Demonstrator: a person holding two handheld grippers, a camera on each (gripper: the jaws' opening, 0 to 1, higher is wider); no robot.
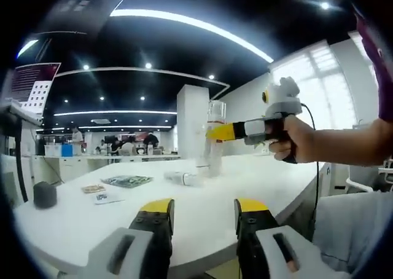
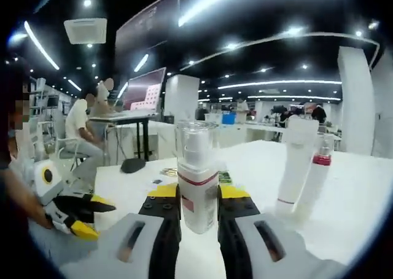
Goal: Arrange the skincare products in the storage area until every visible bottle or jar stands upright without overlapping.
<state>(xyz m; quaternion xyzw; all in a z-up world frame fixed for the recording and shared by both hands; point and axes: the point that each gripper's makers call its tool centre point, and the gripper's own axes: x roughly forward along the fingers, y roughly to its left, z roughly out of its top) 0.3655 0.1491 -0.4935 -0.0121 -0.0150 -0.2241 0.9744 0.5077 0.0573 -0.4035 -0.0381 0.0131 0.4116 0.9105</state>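
Note:
My right gripper [image 2: 198,199] is shut on a clear bottle [image 2: 196,187] with a see-through cap, a white label and a red band. In the left gripper view that right gripper [image 1: 216,131] comes in from the right, in a hand, holding the clear bottle [image 1: 213,153] upright at the white table; whether its base touches, I cannot tell. A white product [image 1: 183,179] lies low on the table beside it. A tall white tube [image 2: 293,168] and a slim bottle with a red collar [image 2: 316,179] stand close together right of the held bottle. My left gripper [image 1: 204,210] is open and holds nothing.
The white table [image 1: 184,217] runs out ahead, its near edge under my left jaws. A black object [image 1: 44,194] sits at the left, leaflets [image 1: 127,180] lie further back. The left gripper [image 2: 91,216] hangs off the table's side. A person sits at a desk [image 2: 116,116].

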